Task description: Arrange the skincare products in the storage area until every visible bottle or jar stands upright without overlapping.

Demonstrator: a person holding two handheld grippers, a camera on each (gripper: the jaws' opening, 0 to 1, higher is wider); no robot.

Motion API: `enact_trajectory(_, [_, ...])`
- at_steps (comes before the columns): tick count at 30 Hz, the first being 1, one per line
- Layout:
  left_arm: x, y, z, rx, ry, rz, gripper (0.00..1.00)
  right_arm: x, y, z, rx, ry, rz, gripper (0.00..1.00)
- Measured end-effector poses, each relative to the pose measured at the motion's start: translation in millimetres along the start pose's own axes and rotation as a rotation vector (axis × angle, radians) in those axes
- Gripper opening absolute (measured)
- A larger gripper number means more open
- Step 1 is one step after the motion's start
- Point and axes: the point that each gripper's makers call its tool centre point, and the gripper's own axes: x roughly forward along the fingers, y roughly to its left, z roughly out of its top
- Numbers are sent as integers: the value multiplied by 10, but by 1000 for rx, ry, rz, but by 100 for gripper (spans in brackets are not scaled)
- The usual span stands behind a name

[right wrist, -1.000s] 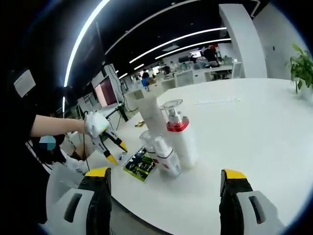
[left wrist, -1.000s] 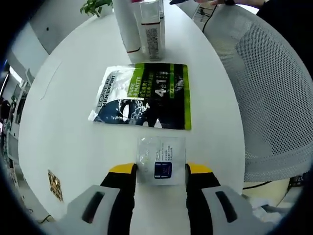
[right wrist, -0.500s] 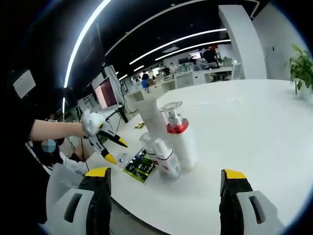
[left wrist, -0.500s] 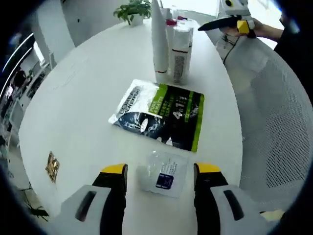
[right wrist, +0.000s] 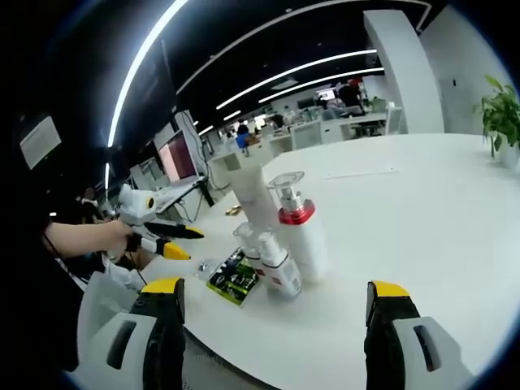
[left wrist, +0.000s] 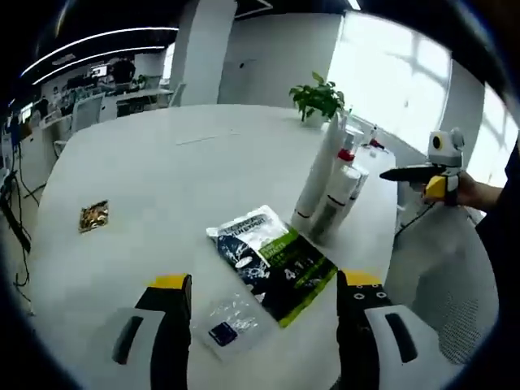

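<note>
A cluster of bottles stands upright on the white round table [left wrist: 146, 171]: a tall white tube [left wrist: 316, 177], a pump bottle with a red collar [left wrist: 340, 188] and smaller ones beside them. In the right gripper view I see the tube [right wrist: 253, 195], the red-collared pump bottle [right wrist: 299, 236] and a small white bottle [right wrist: 275, 262]. A green and black sachet pack [left wrist: 278, 262] lies flat, and so does a small clear sachet [left wrist: 227, 322]. My left gripper [left wrist: 266, 284] hangs open above the clear sachet, holding nothing. My right gripper [right wrist: 276, 289] is open, off the table's edge, short of the bottles.
A small gold packet [left wrist: 94, 216] lies at the table's left. A potted plant [left wrist: 318, 97] stands at the far edge. The right gripper [left wrist: 422, 172] shows beyond the bottles in a hand. The left gripper [right wrist: 166, 240] shows above the green pack [right wrist: 234, 276].
My left gripper has lifted away from the clear sachet and tilted up, so its view now looks across the table. The right gripper has stayed still.
</note>
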Motion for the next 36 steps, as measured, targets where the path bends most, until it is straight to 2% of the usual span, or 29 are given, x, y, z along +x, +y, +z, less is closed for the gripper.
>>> enact_trajectory(2, [-45,-3,69,-58,-51,22,70,0,3,-2,0,1,2,98])
enact_trajectory(3, [-60,-17,81,-59,-61,26,71,1,8,-3,0,1,4,98])
enact_trajectory(9, [-91,-66,-7,-71,-64,51,74,2,32,-16,-9,10,13,98])
enact_trajectory(13, [-71,-149,-194,-51,-8,61,73,2,32,-12,-13,7,14,97])
enact_trajectory(15, [-79,-186,-228,-54,-4,65,73,3,34,-13,-16,7,15,97])
enact_trajectory(19, [-110,-317,-215,-84,-17,59,76,2,42,-12,-15,6,19,97])
enact_trajectory(25, [-162,-346,-235,-50,-12,63,80,4,47,-13,-17,6,24,97])
enact_trajectory(31, [-187,-375,-236,-71,-24,81,86,4,54,-10,-17,5,27,97])
enact_trajectory(33, [-186,-406,-261,-63,-25,89,86,4,55,-9,-17,5,29,97])
enact_trajectory(36, [-171,-409,-307,-54,-4,88,86,4,60,-10,-15,5,33,97])
